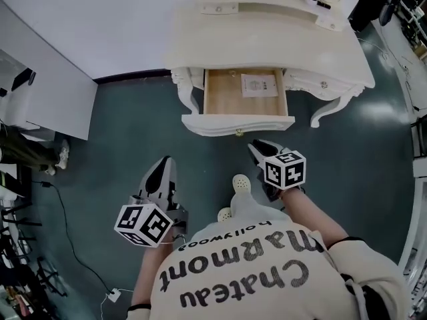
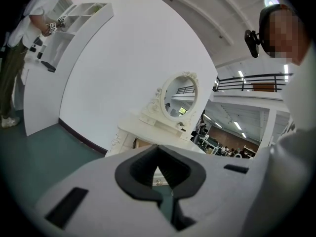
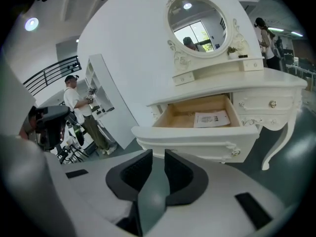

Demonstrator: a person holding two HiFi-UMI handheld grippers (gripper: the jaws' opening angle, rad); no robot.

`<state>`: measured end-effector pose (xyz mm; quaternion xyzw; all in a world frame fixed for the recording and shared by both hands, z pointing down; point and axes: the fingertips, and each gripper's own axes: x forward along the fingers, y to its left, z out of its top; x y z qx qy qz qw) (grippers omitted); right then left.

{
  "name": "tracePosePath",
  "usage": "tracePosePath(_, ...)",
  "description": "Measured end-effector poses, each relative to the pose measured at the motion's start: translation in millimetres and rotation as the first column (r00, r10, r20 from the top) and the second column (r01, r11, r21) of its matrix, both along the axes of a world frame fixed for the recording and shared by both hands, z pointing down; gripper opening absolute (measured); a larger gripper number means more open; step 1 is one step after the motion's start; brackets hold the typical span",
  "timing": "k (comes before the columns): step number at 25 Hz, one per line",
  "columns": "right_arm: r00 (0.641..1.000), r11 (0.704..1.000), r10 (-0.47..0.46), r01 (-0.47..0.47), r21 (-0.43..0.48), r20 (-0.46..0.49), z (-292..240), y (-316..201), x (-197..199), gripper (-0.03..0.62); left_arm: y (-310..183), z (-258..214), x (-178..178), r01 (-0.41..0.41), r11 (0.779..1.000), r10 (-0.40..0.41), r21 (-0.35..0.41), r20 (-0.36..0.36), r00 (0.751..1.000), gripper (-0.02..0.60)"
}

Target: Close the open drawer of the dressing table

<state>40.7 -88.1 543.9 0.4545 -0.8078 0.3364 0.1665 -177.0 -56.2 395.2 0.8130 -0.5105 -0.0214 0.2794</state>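
Drawer (image 1: 237,123): pulled out from the front of the white dressing table (image 1: 267,39), wooden inside exposed.
Paper sheet (image 1: 259,85): lies flat in the drawer, towards its right rear.
Right claw (image 1: 257,147): jaws parted by a narrow gap, empty, aimed at the drawer front, near it but not touching.
Left claw (image 1: 163,164): tips together, holding nothing, over the teal floor (image 1: 127,132), farther from the drawer.
Mirror (image 3: 197,26): oval, upright on the tabletop.

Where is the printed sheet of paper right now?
In the head view the sheet of paper lies inside the open drawer, toward its back right corner, just below the edge of the dressing table top.
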Motion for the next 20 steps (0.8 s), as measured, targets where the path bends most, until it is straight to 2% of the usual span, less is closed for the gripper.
tracePosePath(8, 1.0, 0.989, -0.009, 0.012, -0.146, 0.021, 50.6, -24.8, -6.2, 0.121, -15.9, 10.3, -12.1, 0.087, 0.995, -0.087, -0.041, 0.01, 0.996, 0.008)
tracePosePath(12, 0.999, 0.98, 0.018, -0.013, -0.197, 0.026, 70.3, -39.0, -9.6, 0.15, -23.0, 17.0, -17.4, 0.129, 0.989, -0.129, -0.069, 0.015, 0.992, 0.008)
tracePosePath(20, 0.996, 0.96, 0.082, -0.071, -0.271, 0.032, 96.0, -63.3, -15.0, 0.15, -33.4, 21.6, -24.1, 0.167, 0.983, -0.166, -0.082, 0.026, 0.986, 0.008)
